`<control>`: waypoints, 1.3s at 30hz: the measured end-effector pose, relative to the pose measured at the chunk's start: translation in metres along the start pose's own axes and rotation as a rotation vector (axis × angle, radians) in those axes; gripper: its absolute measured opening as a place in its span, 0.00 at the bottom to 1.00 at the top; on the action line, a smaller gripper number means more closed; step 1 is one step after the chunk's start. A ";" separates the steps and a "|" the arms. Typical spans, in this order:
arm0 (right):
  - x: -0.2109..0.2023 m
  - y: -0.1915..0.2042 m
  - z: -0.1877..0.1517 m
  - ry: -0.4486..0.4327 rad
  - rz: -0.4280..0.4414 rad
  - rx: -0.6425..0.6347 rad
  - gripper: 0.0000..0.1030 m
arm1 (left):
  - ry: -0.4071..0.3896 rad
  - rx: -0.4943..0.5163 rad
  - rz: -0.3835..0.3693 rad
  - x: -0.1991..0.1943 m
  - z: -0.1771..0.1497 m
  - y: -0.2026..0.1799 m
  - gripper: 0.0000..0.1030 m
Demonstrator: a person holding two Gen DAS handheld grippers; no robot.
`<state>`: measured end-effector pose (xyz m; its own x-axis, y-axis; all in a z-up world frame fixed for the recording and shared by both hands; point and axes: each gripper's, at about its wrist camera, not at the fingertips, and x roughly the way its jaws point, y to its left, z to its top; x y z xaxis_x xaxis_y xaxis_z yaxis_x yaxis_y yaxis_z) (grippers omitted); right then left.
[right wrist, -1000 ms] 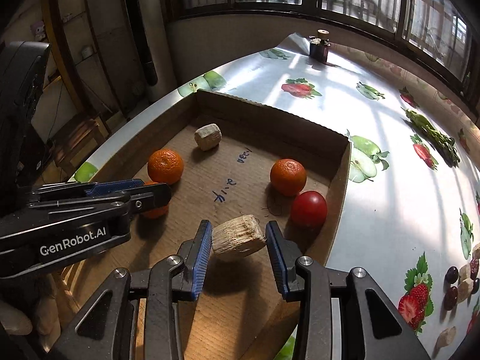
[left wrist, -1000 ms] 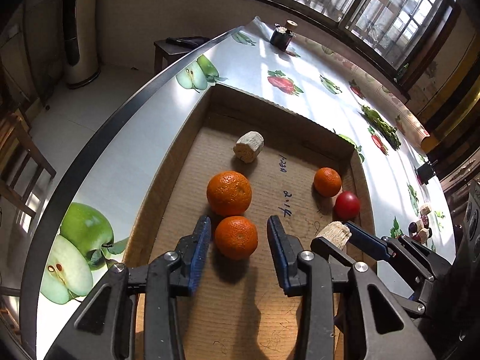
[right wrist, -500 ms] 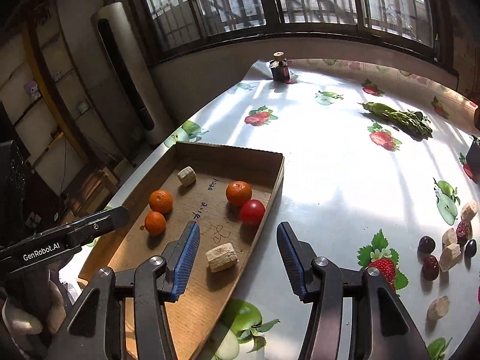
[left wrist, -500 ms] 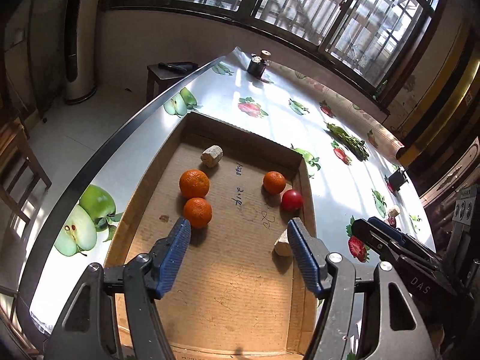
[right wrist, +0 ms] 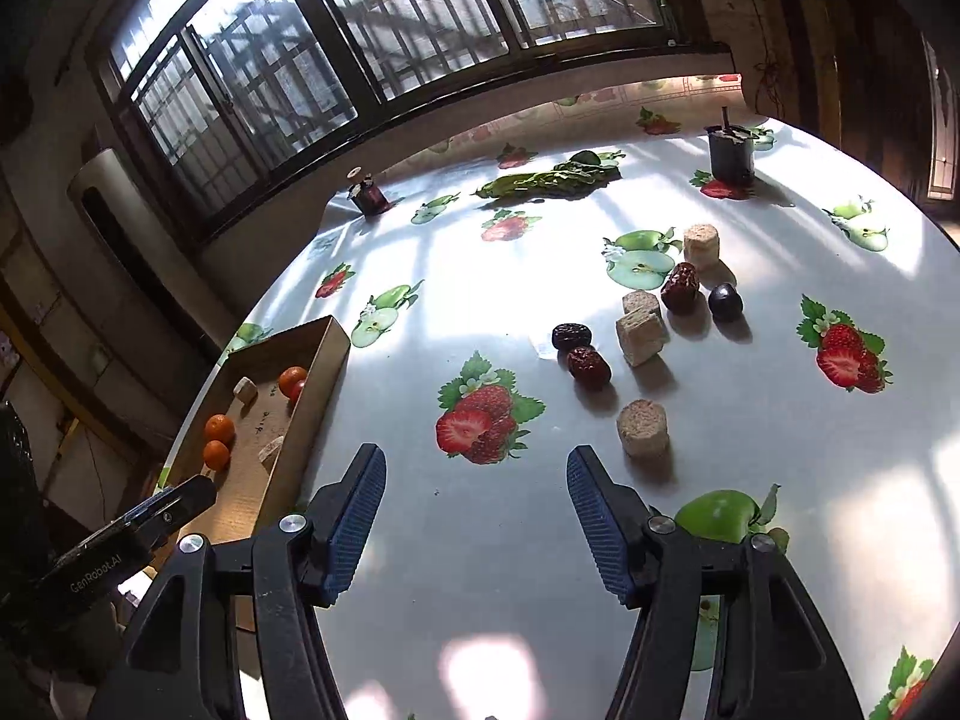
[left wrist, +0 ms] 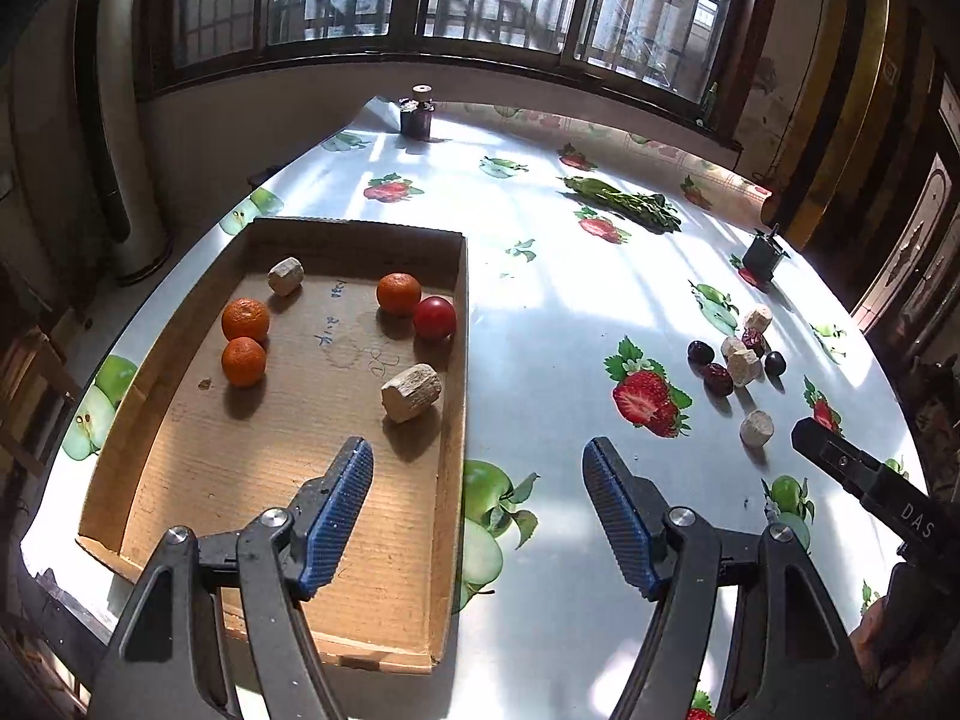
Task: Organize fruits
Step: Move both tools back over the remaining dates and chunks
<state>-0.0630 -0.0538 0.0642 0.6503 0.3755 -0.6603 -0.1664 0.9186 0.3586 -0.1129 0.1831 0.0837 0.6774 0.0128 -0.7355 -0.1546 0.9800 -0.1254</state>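
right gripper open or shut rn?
Open. The right gripper has its blue pads spread wide apart over bare tablecloth, nothing between them.

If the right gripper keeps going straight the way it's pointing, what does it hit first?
Probably bare tablecloth at the printed strawberry. The right gripper is open, and the nearest tan cylinder sits right of that line, though depth is unclear.

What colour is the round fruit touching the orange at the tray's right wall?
Deep red, smooth and glossy round fruit, inside the cardboard tray; clearest in the left wrist view.
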 end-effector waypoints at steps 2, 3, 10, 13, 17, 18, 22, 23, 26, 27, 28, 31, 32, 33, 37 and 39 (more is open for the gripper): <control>-0.004 -0.014 -0.001 -0.011 -0.013 0.026 0.65 | 0.003 0.036 0.017 0.001 -0.004 -0.011 0.70; -0.006 -0.020 -0.001 -0.012 -0.013 0.039 0.65 | 0.005 0.048 0.023 0.001 -0.005 -0.016 0.70; -0.011 -0.043 -0.006 -0.011 -0.008 0.079 0.65 | 0.018 0.078 0.040 0.005 -0.011 -0.028 0.70; -0.011 -0.048 -0.007 -0.009 -0.005 0.088 0.65 | 0.026 0.076 0.033 0.006 -0.012 -0.029 0.70; -0.017 -0.061 -0.002 -0.025 -0.024 0.111 0.65 | 0.042 0.060 0.004 0.010 -0.014 -0.027 0.70; -0.018 -0.066 -0.001 -0.030 -0.034 0.121 0.65 | 0.047 0.055 -0.003 0.011 -0.014 -0.027 0.70; -0.025 -0.086 0.004 -0.039 -0.082 0.140 0.65 | 0.077 0.050 -0.025 0.020 -0.017 -0.027 0.70; -0.026 -0.091 0.006 -0.038 -0.099 0.138 0.65 | 0.085 0.047 -0.033 0.023 -0.017 -0.027 0.70; -0.021 -0.098 0.011 0.003 -0.148 0.095 0.65 | 0.094 0.036 -0.041 0.027 -0.018 -0.025 0.70; -0.017 -0.098 0.015 0.031 -0.164 0.063 0.65 | 0.096 0.030 -0.041 0.029 -0.018 -0.024 0.70; -0.011 -0.096 0.017 0.056 -0.177 0.030 0.65 | 0.099 0.024 -0.044 0.030 -0.018 -0.023 0.70; 0.012 -0.087 0.022 0.129 -0.203 -0.070 0.65 | 0.098 0.016 -0.049 0.032 -0.018 -0.023 0.71; 0.020 -0.082 0.022 0.141 -0.210 -0.100 0.65 | 0.103 0.016 -0.057 0.032 -0.018 -0.024 0.71; 0.028 -0.078 0.023 0.146 -0.213 -0.126 0.65 | 0.107 0.017 -0.062 0.032 -0.018 -0.024 0.71; 0.055 -0.061 0.025 0.167 -0.152 -0.201 0.51 | 0.093 0.035 -0.059 0.028 -0.014 -0.027 0.71; 0.066 -0.055 0.025 0.174 -0.143 -0.221 0.47 | 0.088 0.032 -0.070 0.026 -0.009 -0.028 0.71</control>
<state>0.0077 -0.0830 0.0172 0.5452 0.2387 -0.8036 -0.2518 0.9610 0.1146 -0.0976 0.1545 0.0615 0.6200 -0.0717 -0.7813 -0.0856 0.9837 -0.1582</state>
